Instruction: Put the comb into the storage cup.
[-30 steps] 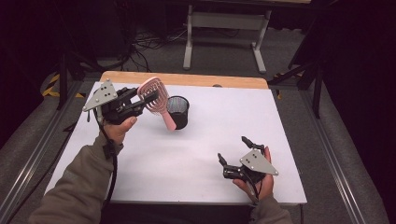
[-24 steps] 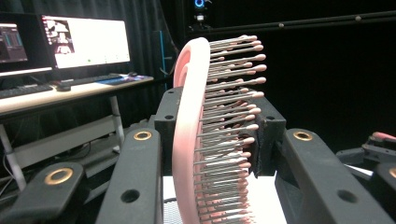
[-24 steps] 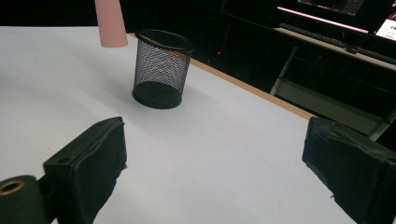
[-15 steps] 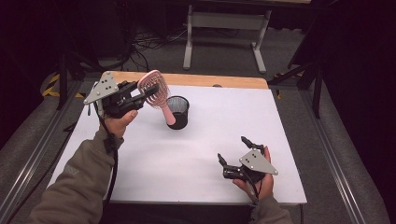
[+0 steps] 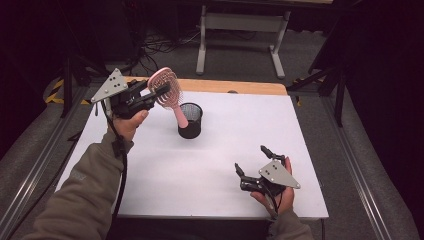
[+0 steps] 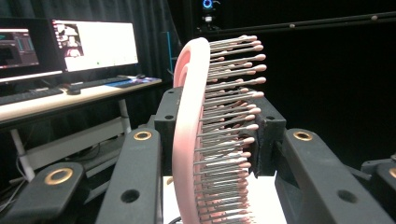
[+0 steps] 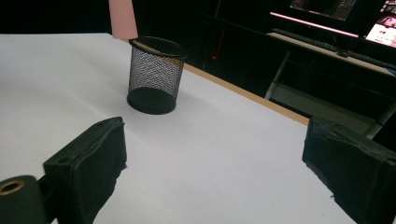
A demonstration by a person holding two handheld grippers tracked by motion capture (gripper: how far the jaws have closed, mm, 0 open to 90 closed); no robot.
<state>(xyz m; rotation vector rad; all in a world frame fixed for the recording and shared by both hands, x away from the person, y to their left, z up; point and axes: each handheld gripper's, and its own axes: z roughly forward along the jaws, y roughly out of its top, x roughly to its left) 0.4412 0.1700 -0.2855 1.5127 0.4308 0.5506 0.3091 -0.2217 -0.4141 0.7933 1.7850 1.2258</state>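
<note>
Now that the left gripper [image 5: 150,96], its jaws clamped on the pink brush [image 5: 165,89], has lifted it so the handle hangs just above the black cup [image 5: 190,121], dropping it in seems next, while the right gripper [image 5: 252,167] rests spread wide on the surface [image 5: 210,165].

Room was dark, black curtains behind. White tabletop [image 5: 210,165] had wooden strip along far edge. Grey carpeted floor [image 5: 260,60] lay around it, cables at upper left. White-legged desk [image 5: 240,22] stood at top centre. Lit monitors [image 6: 95,44] glowed upper left, keyboard below.
</note>
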